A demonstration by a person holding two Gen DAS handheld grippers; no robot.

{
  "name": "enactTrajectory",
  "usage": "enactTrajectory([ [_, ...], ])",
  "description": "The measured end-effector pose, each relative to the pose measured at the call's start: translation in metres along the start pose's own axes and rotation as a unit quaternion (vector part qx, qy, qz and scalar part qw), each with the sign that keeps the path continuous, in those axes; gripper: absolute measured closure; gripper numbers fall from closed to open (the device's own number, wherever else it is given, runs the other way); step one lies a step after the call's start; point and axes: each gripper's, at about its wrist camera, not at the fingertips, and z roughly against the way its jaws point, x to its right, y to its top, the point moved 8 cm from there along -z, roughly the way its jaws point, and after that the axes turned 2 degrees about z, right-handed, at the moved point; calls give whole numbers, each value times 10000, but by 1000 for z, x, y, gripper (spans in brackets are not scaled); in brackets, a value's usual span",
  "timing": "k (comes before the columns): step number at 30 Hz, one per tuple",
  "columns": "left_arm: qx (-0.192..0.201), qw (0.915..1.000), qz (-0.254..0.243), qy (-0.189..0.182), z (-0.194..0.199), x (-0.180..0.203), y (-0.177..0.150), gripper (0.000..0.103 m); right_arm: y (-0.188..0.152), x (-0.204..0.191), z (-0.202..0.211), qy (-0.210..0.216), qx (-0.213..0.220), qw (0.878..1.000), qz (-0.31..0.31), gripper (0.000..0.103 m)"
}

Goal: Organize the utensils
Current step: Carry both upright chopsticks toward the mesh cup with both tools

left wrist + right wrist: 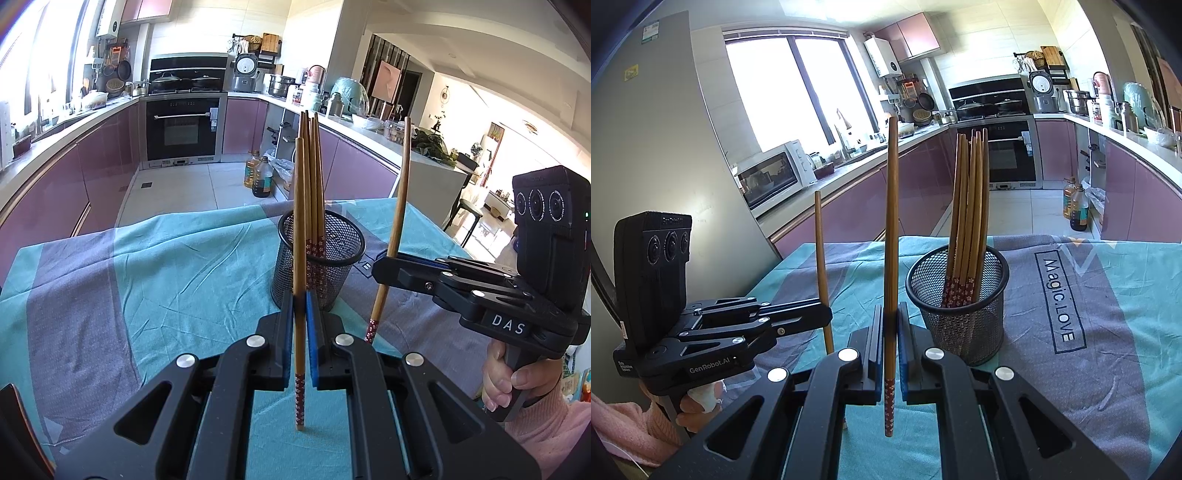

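Left tongs (300,317) are clamped on one chopstick (299,229), right tongs (891,328) on another chopstick (892,221); each stands nearly upright, patterned end down, over the tabletop (1108,332). Just beyond both sits the mesh holder (960,295), already bristling with chopsticks. Lowered carelessly, either stick could strike the rim, tip the holder, or pivot between the pads.

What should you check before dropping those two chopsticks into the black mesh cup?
1. Left gripper clamps its chopstick: ok.
2. Right gripper clamps its chopstick: ok.
3. Both chopsticks upright, patterned ends down like those in the cup: ok.
4. Mesh cup stands upright on the cloth: ok.
5. Room left in the cup beside the chopsticks already inside: ok.
6. Chopsticks already above the cup's opening: not ok, both are held beside it.
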Motion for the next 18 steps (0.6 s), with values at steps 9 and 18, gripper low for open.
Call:
enactTrajectory([
  [9,24,10000,-15,-14,1,1,3,95,4,0,1,0,30,10000,3,97],
  [18,53,10000,-33,-19,2,2,6,95,8,0,2,-5,75,10000,8,97],
])
